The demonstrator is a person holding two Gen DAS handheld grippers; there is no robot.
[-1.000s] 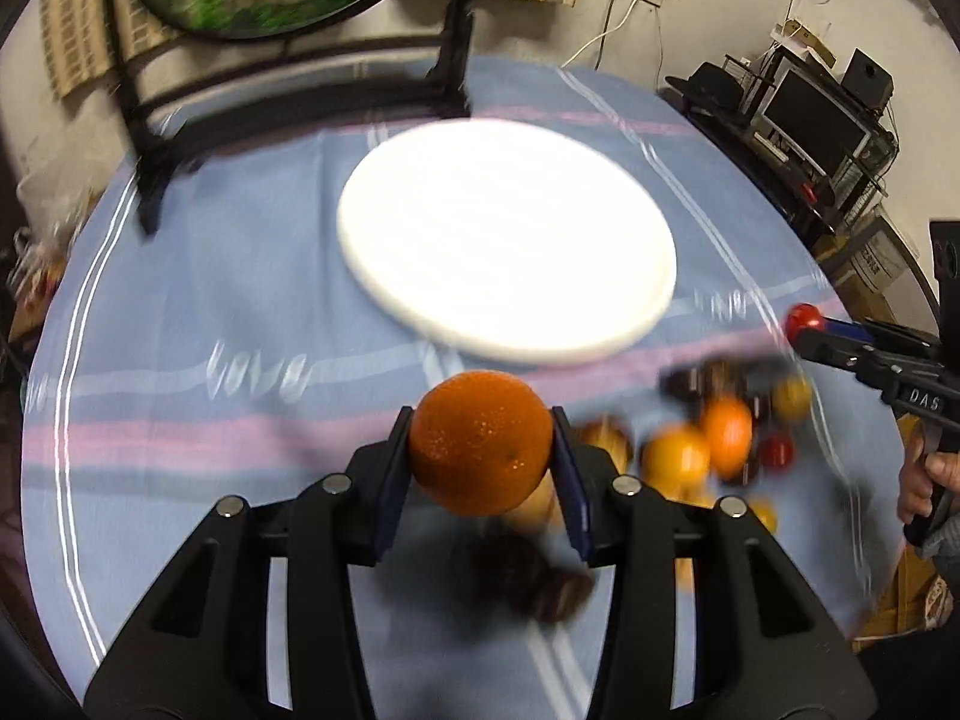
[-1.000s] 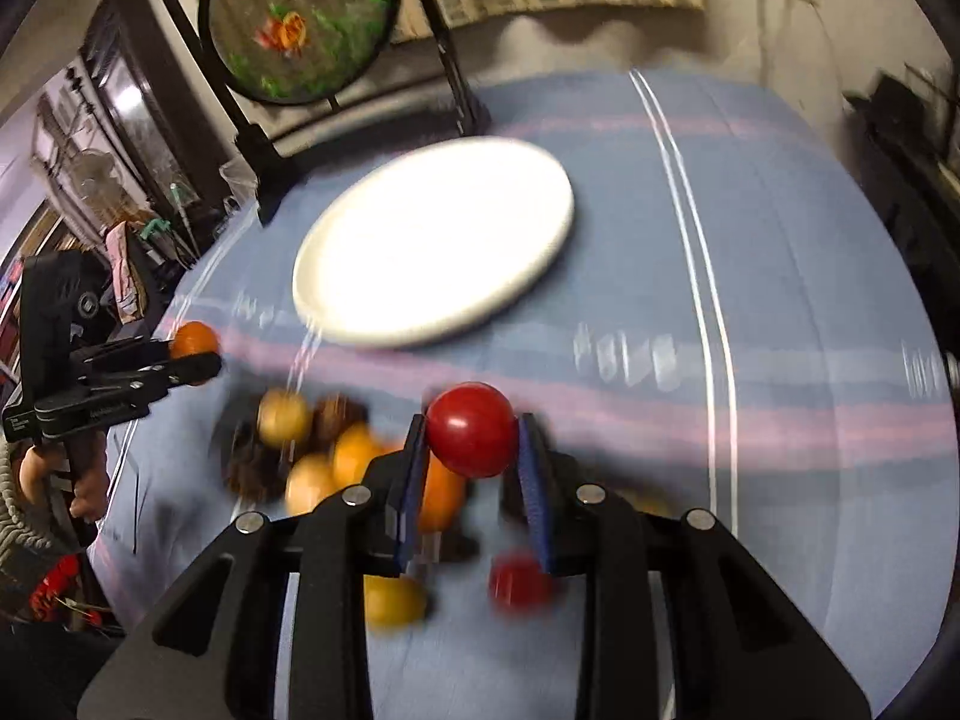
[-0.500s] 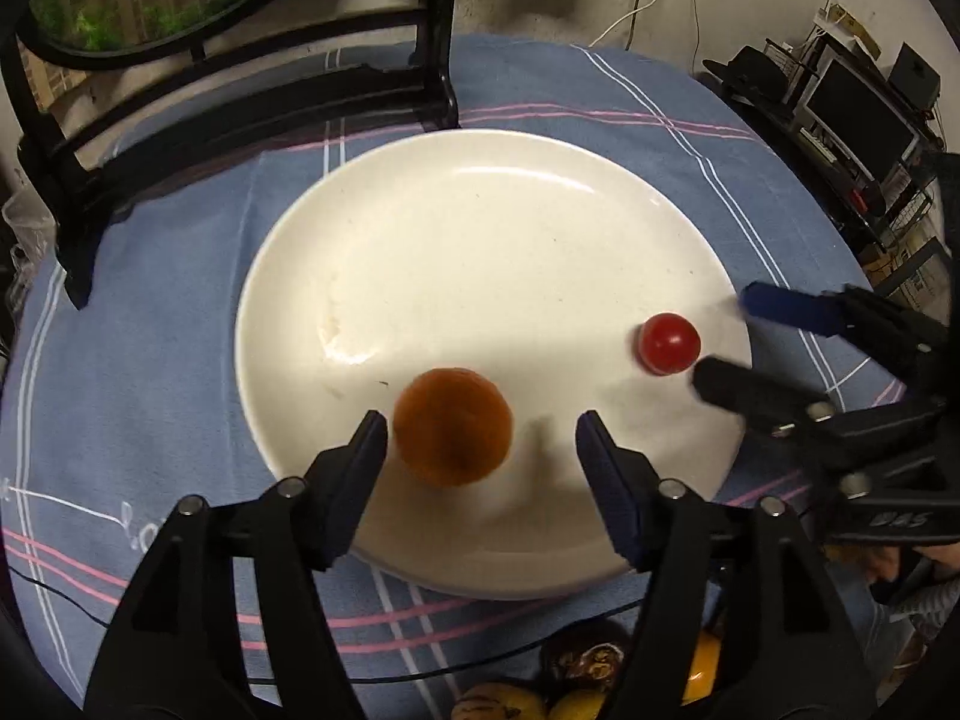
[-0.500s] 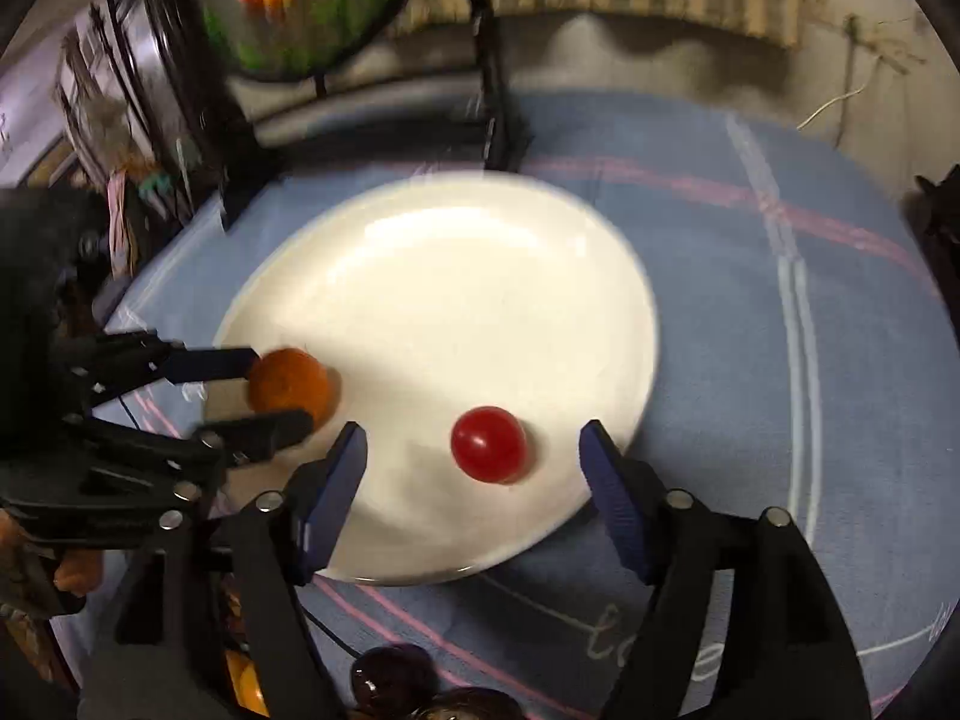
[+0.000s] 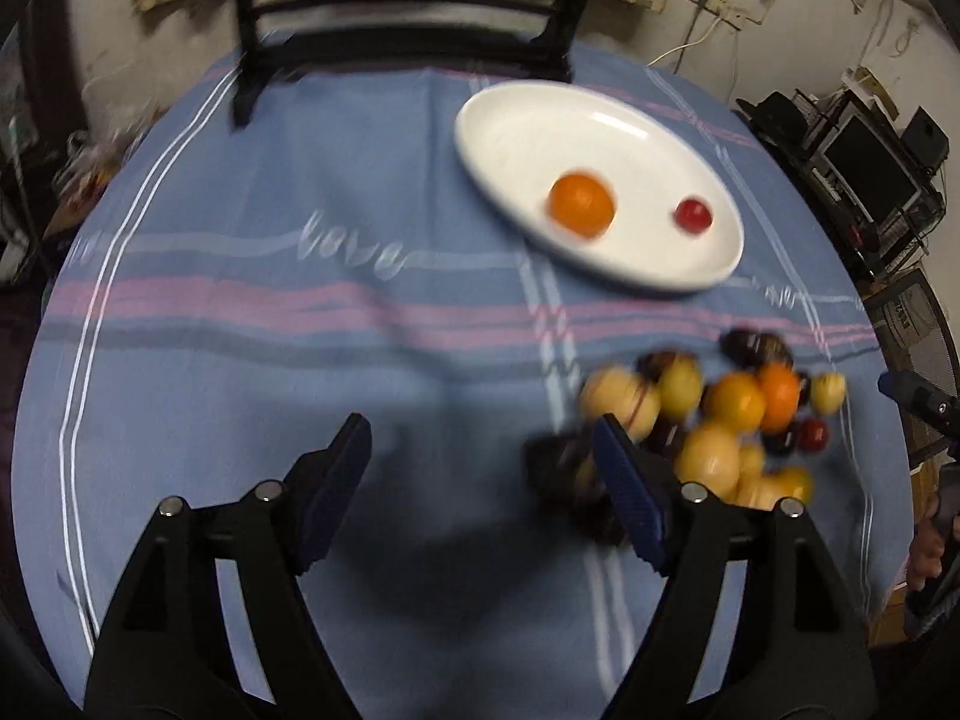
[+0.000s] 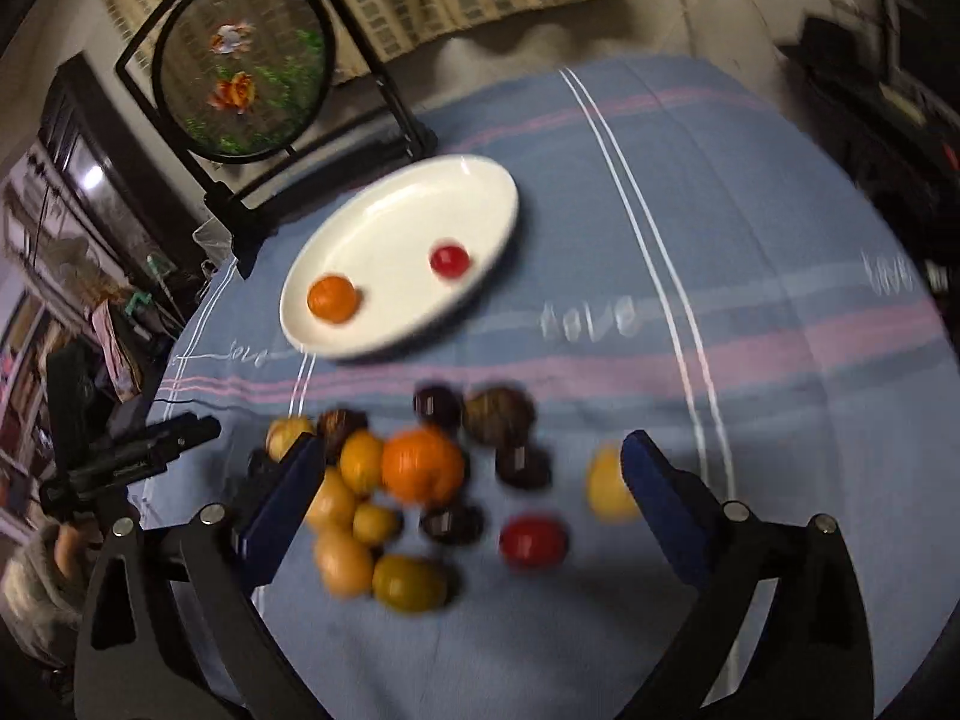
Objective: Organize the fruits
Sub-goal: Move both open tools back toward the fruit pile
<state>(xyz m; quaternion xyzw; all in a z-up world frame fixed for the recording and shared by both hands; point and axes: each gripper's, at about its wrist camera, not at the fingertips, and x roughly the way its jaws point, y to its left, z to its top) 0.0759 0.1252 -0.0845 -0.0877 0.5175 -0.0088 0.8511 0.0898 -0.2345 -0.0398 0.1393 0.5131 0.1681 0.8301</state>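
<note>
Table: a round top under a blue striped cloth, filling both wrist views, with a black-framed round screen standing at its far edge.
Plate: the white plate sits toward the far side of the cloth, well apart from the heap; a second ago it was bare, now it carries two fruits.
Heap: a loose fruit pile of yellow, orange, dark and red pieces lies on the cloth nearer the person, blurred by motion in both views.
Left gripper: the left gripper, which a second ago clamped the orange, has pulled back from the plate and hangs over bare cloth just beside the heap, jaws opening with nothing between them.
Right gripper: the right gripper, holding the red fruit a second ago, now straddles the heap from above, jaws opening wide and pressing on nothing.
Orange: the orange rests on the plate's near half, released.
Red fruit: the small red fruit lies beside it on the plate, apart from it.
Reading: two deliveries look complete; both claws appear free for the next pick, with most of the heap yet to move.
</note>
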